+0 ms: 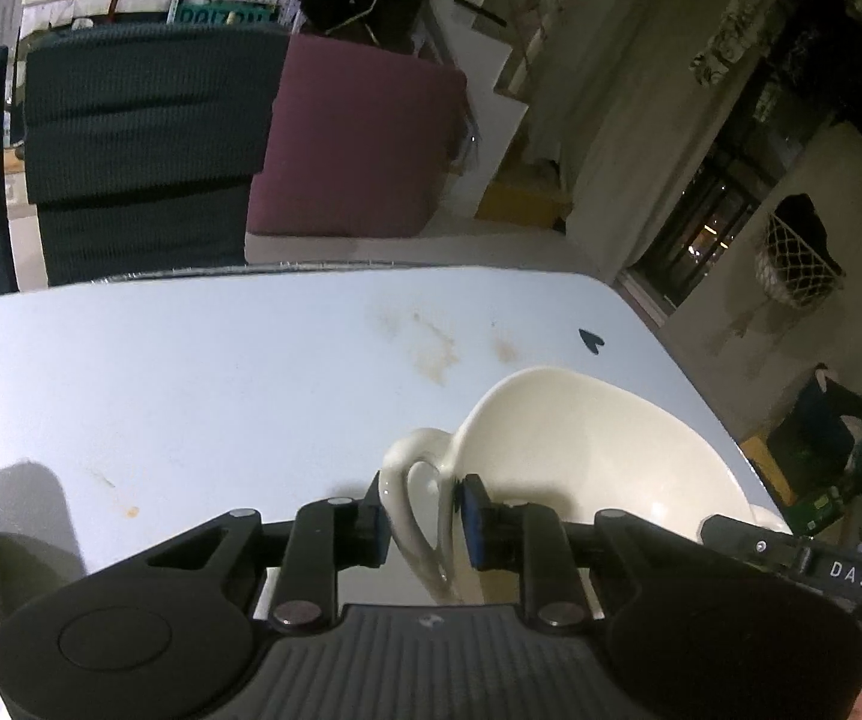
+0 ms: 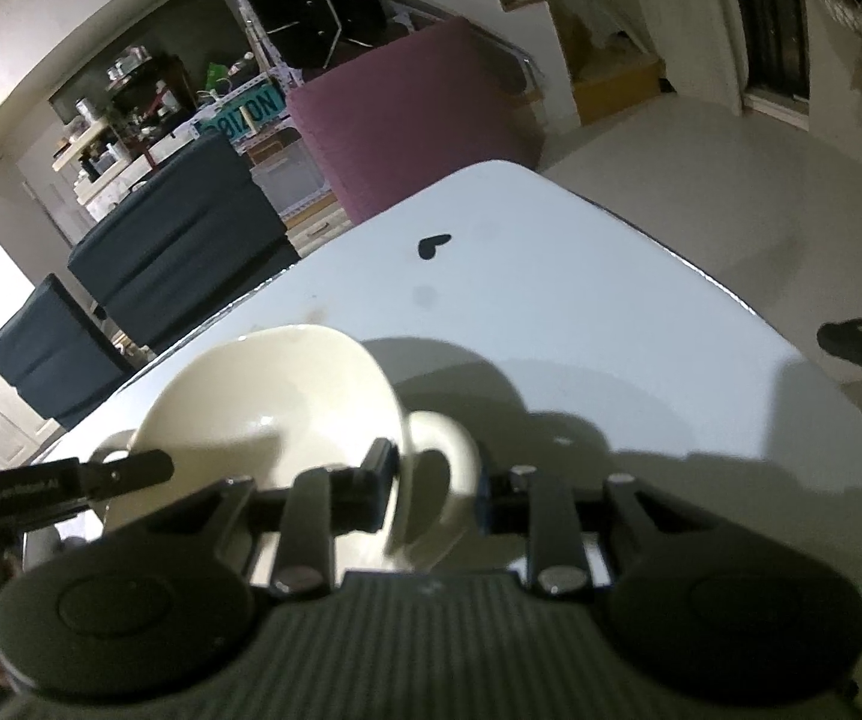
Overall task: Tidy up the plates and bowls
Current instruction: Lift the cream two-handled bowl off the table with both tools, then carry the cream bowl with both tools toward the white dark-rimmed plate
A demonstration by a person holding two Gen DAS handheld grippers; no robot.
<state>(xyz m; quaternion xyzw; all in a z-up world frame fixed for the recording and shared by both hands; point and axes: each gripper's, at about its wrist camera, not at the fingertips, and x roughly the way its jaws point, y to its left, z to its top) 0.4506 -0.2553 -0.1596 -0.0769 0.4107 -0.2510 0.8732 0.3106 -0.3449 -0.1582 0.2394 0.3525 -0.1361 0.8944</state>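
Bowl pinched by both handles, near the table's right edge

The cream bowl point(image 1: 581, 450) is clamped at one loop handle by the left gripper point(image 1: 422, 516) and at the other by the right gripper point(image 2: 431, 489); uneven lifting could let a glossy handle get twisted loose, tbh.

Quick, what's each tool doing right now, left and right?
Left tool: closed on the left handle of the cream two-handled bowl.
Right tool: closed on the bowl's right handle.
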